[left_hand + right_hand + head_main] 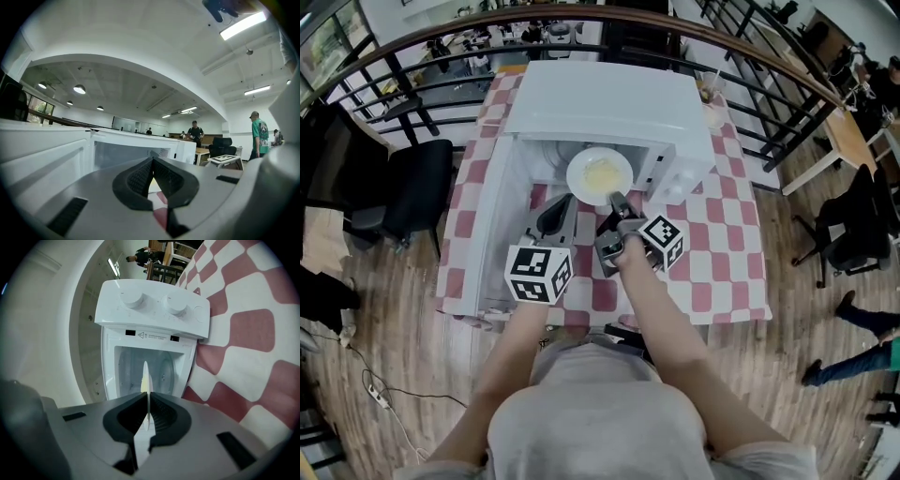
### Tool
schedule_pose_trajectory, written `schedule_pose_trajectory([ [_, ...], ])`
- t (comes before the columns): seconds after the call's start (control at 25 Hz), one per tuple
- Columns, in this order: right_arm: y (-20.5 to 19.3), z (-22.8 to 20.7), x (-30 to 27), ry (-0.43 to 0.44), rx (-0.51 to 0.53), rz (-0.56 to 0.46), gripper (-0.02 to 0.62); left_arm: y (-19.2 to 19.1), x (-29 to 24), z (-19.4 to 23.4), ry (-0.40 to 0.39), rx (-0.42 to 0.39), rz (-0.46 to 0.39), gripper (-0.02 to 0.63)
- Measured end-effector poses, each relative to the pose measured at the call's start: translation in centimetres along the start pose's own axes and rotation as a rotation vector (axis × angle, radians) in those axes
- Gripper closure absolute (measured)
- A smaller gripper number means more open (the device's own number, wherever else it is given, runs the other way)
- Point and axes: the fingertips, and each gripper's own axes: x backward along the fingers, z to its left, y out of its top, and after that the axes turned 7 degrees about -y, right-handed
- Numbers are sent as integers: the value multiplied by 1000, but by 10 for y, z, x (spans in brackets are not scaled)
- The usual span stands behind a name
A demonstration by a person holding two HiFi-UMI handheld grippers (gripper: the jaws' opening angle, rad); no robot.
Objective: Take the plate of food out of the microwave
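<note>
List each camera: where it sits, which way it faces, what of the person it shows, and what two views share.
Head view: on the person's head, looking steeply down at the microwave, plate and checked table; shows both forearms, left gripper and right gripper.
Left gripper view: on the left gripper, facing along its shut, empty jaws toward the microwave's open cavity.
Right gripper view: on the right gripper, turned sideways, facing the cavity; jaws shut on the plate's rim.
Shared: both gripper views show the open microwave.

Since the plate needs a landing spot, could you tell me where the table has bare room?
The checked cloth right of the right gripper lies bare to its edge. The left is crowded: the open microwave door and the left gripper fill it.
</note>
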Motion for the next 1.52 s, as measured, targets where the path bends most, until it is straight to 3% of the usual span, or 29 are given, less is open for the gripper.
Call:
schedule_pose_trajectory([
  [0.8,-39,13,73,-2,-18,-42,560,8,64,-26,-54,11,-15,603],
  [1.52,-32,37,113,54,-19,-49,560,23,69,-38,-64,-17,-54,603],
])
